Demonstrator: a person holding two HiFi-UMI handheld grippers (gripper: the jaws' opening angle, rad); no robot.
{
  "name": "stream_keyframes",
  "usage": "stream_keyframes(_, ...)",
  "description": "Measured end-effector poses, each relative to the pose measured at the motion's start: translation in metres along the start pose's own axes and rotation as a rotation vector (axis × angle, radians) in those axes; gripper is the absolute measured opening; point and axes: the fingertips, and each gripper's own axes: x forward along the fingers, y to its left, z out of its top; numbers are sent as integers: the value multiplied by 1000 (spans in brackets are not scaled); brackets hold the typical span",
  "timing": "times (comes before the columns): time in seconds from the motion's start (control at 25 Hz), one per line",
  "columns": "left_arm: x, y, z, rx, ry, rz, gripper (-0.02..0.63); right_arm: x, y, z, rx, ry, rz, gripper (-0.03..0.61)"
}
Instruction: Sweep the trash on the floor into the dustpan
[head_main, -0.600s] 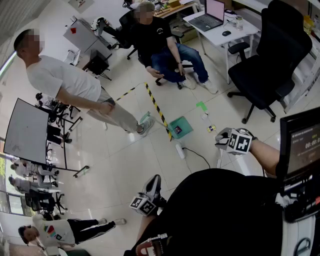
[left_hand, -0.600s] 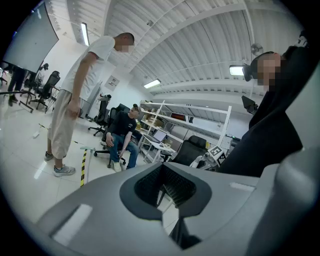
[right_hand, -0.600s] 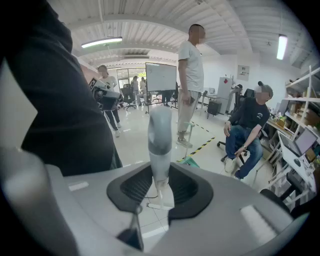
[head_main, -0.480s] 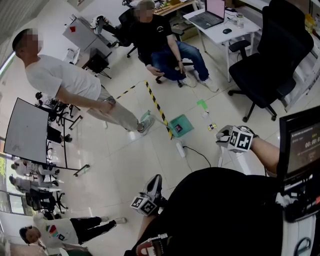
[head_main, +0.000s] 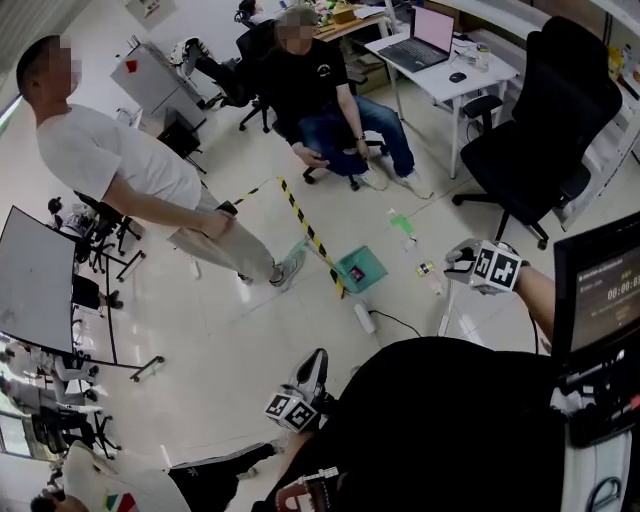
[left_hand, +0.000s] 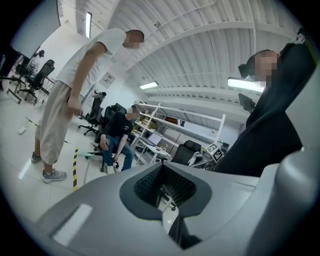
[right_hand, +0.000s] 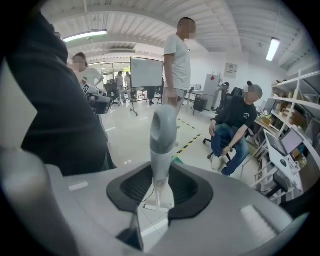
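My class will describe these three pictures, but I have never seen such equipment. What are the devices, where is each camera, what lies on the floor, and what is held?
A person carries two two-jaw grippers; the marker cubes belong to them. The head view looks down from the person's head; each other camera rides on one gripper. The right gripper is shut on a light grey handle, probably the broom's. The left gripper holds nothing, jaws slightly apart. On the floor lie a green square dustpan, small scraps of trash and a white power strip.
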Motion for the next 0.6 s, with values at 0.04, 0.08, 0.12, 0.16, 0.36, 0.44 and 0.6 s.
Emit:
stream_keyframes(0.04, -5, 16, 7, 4, 10, -15, -5, 5, -2, 9, 18, 10, -25, 97)
stream_keyframes(0.08, -12, 31, 15, 11, 22, -29, -5, 9, -4, 19, 39, 21, -49, 97)
stream_keyframes(0.12, -19, 47, 25, 20, 32, -44, -5, 13, -7, 28, 58, 32, -73, 97)
stream_keyframes(0.16, -25, 61, 36, 28, 40, -56, -5, 16, -11, 38, 71, 45, -98, 97)
stream_keyframes(0.36, -47, 142, 69, 29, 41, -85, -5, 33, -42, 84, 112, 94, -208, 97)
stream_keyframes(0.44, -50, 163, 70, 19, 47, -92, -5, 43, -51, 91, 118, 122, -228, 97)
stream_keyframes(0.6, -39, 186, 73, 9, 50, -91, -5, 60, -70, 102, 75, 166, -227, 98)
